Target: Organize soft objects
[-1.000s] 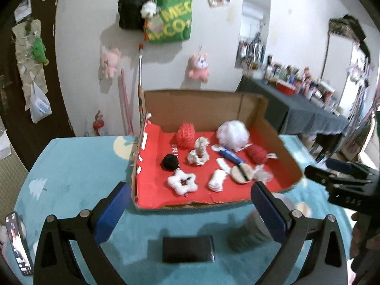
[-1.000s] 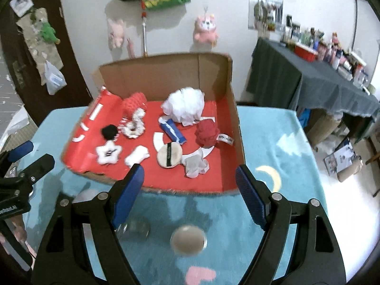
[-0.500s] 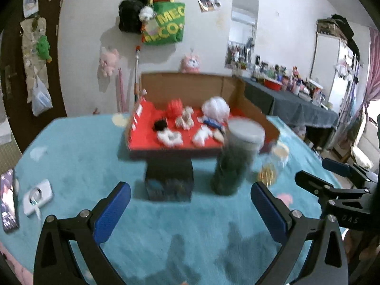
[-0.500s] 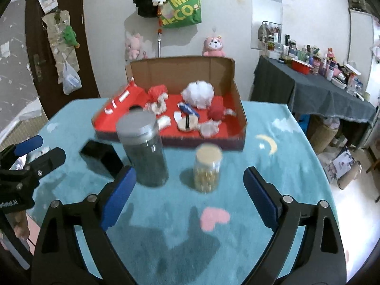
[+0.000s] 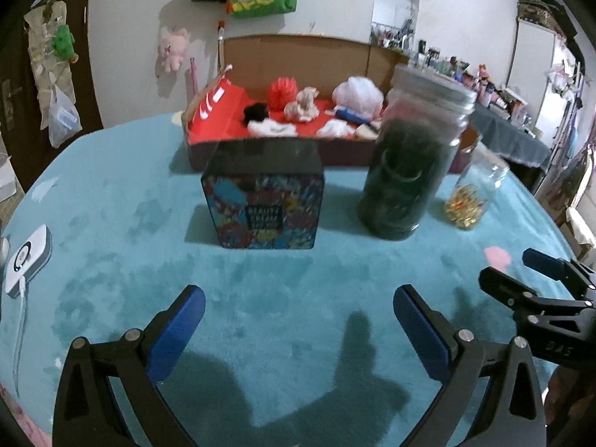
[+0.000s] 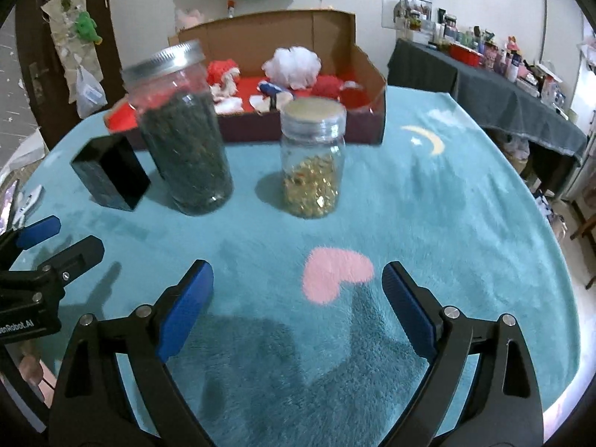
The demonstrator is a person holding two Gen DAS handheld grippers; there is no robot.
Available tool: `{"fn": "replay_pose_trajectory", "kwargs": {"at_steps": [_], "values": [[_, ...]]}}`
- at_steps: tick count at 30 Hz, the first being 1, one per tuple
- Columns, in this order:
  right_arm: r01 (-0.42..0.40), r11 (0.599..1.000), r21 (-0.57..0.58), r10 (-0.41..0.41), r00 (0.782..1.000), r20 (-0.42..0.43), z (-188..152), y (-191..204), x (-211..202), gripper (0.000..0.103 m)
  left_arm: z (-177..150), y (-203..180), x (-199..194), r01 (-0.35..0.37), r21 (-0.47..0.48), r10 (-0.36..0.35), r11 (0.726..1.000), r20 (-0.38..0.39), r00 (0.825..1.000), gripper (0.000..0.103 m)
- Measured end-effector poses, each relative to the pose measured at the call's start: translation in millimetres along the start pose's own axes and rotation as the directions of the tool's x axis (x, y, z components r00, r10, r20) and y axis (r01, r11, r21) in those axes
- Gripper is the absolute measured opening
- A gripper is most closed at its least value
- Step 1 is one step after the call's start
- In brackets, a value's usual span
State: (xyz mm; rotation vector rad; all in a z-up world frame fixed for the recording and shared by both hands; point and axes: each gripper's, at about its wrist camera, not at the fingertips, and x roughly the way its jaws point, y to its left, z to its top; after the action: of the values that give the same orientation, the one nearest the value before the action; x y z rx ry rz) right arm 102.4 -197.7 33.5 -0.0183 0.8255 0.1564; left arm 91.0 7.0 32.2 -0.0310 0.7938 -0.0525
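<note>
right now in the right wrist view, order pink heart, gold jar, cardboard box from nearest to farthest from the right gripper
1. pink heart on the rug, just ahead of the right gripper
2. gold jar, mid table
3. cardboard box, at the back

A fuzzy teal cloth (image 6: 465,201) covers the table; clear glossy jars (image 6: 186,130) carry metal lids; the box (image 6: 283,33) is matt cardboard.

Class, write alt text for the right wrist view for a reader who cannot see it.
An open blue-padded right gripper hovers empty over a teal plush tablecloth. Beyond stand a tall dark-filled glass jar, a small gold-filled jar and a red-lined cardboard box of soft items.
</note>
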Motion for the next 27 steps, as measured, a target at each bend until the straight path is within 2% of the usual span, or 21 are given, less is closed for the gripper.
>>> {"fn": "replay_pose_trajectory", "kwargs": {"at_steps": [9,27], "values": [[0.017,1.0,0.0,-0.017,0.999,-0.043,-4.8,-1.7,16.0,0.093,-3.9,-0.5,19.1,-0.059,0.0,0.059,0.998,-0.067,0.996,0.103],[0.044,0.999,0.006,-0.044,0.998,-0.049,-6.4,-1.3,16.8,0.095,-7.7,-3.7,17.7,-0.082,0.005,0.083,0.997,-0.076,0.994,0.103]]}}
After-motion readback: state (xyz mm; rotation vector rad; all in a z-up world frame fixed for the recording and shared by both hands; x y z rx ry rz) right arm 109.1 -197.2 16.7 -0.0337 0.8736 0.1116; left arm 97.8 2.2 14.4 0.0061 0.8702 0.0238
